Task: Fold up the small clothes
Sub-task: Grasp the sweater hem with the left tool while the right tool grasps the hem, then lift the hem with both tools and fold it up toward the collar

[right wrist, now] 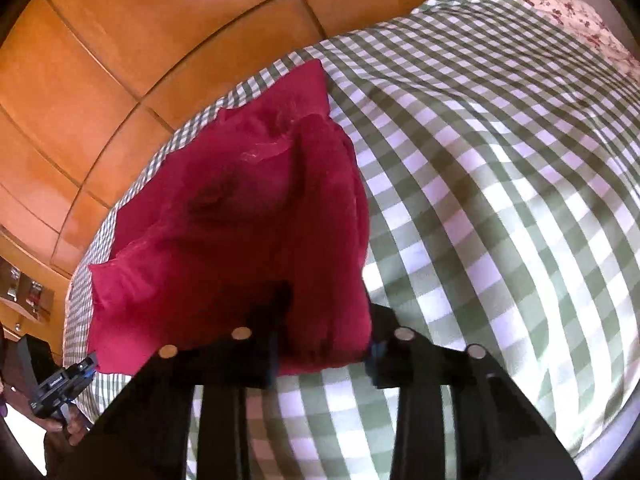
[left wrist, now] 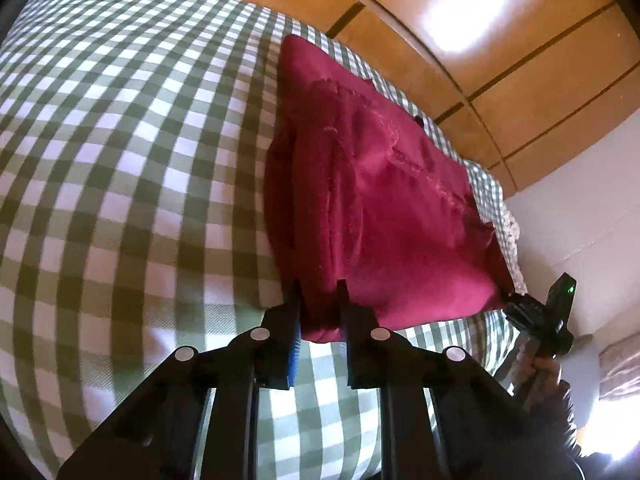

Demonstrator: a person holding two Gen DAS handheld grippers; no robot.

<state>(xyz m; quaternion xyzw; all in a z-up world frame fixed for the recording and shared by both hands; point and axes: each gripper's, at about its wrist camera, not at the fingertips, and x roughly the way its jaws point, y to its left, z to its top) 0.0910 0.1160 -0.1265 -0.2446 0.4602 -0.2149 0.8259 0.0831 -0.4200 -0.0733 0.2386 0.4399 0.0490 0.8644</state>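
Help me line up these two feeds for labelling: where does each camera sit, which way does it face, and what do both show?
Left wrist: sits on the left gripper, facing forward along its fingers at the red garment on the checked cover; the right gripper shows at the right edge.
Right wrist: sits on the right gripper, facing the red garment from its other corner; the left gripper shows bottom left.
Shared: the garment, checked cover, wooden panelling behind, and each other's gripper.

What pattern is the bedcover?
Green-and-white check on the bedcover; clearest in the left wrist view.
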